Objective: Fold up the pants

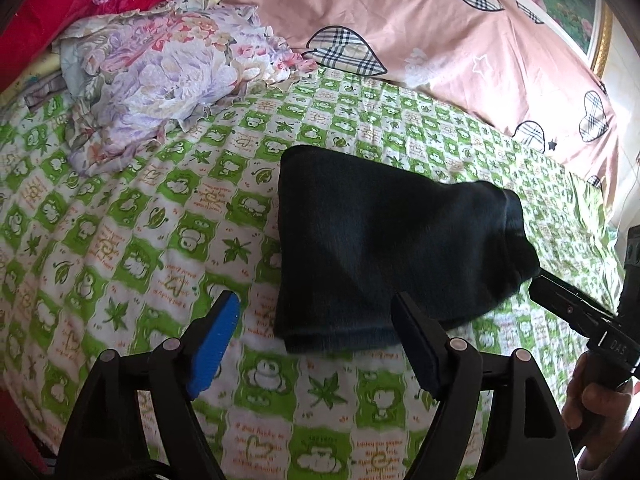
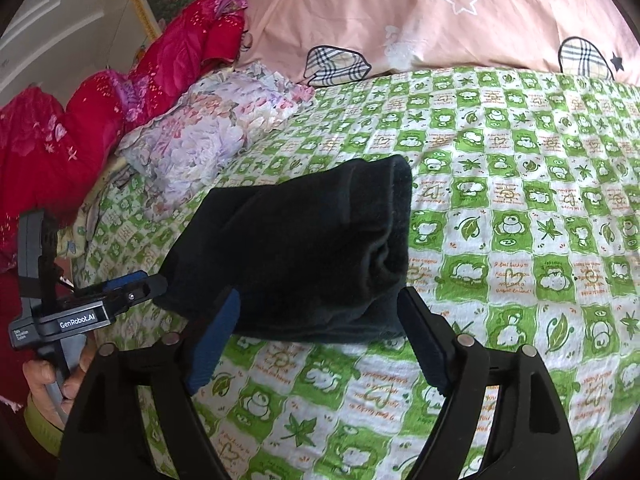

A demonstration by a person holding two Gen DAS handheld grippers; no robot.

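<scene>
A dark navy, soft-knit pair of pants point(image 1: 384, 248) lies folded into a compact block on a bed covered by a green-and-white checked sheet printed with frogs and leaves point(image 1: 132, 240). In the left wrist view the pants sit at about one o'clock from the left gripper point(image 1: 316, 316), whose jaws stand spread wide, one blue ribbed pad point(image 1: 216, 348) facing inward; nothing is pinched between them, and the near edge of the pants lies just beyond the tips. At four o'clock in that view the right gripper point(image 1: 540, 280) reaches in from the side, its tip right at the pants' right-hand corner; whether it touches the cloth cannot be told there.

In the right wrist view the right gripper's own jaws are likewise spread, and the pants' near edge lies between and just past the tips without being clamped. At nine o'clock a hand point(image 2: 48, 384) grips the handle of the left gripper.

Beyond the pants, at eleven o'clock, a crumpled floral cloth in lilac and pink point(image 2: 200, 136) rests on the sheet, with a bright red patterned quilt point(image 2: 80, 120) further left and a peach quilt with plaid heart patches point(image 2: 400, 12) across the twelve o'clock side.
</scene>
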